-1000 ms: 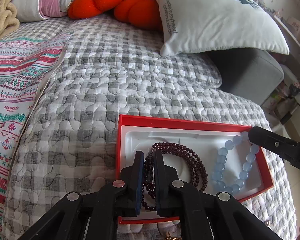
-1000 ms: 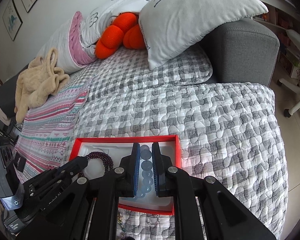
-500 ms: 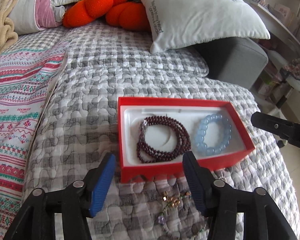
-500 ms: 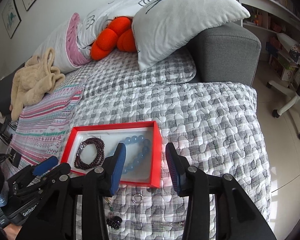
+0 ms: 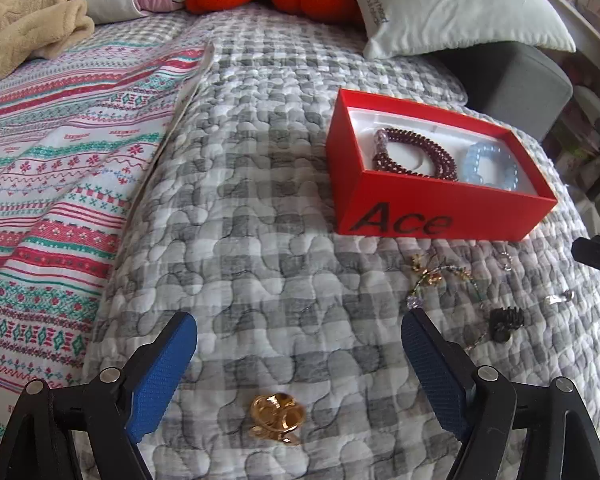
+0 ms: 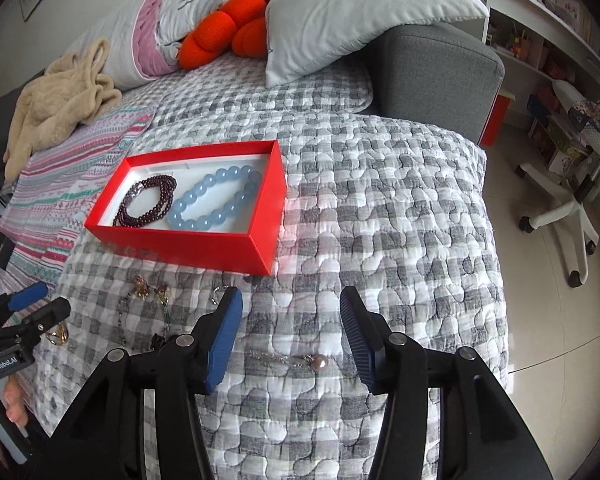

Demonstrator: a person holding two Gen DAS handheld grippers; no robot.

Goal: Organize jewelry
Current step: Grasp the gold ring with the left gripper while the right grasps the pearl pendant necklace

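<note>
A red box [image 5: 440, 216] [image 6: 172, 240] sits on the grey checked quilt. It holds a dark red bead bracelet [image 5: 412, 152] [image 6: 146, 200] and a pale blue bead bracelet [image 5: 488, 164] [image 6: 216, 196]. My left gripper [image 5: 298, 344] is open and empty, above a gold ring piece [image 5: 278, 418]. My right gripper [image 6: 290, 320] is open and empty, above a chain with a pink pearl [image 6: 314, 360]. Loose on the quilt in front of the box lie a gold charm chain [image 5: 432, 276] [image 6: 148, 290], a black clip [image 5: 506, 320], a small ring [image 5: 507, 262] and a silver piece [image 5: 560, 298].
A striped blanket [image 5: 52, 160] lies left of the quilt. Pillows [image 6: 360, 12] and an orange cushion [image 6: 224, 28] lie at the back by a grey armrest [image 6: 440, 68]. The quilt edge drops to the floor at right, near an office chair base [image 6: 560, 208].
Both grippers were shut on bracelets inside the box, then opened, let them go and pulled back. The box now lies farther away and loose jewelry shows below them.
</note>
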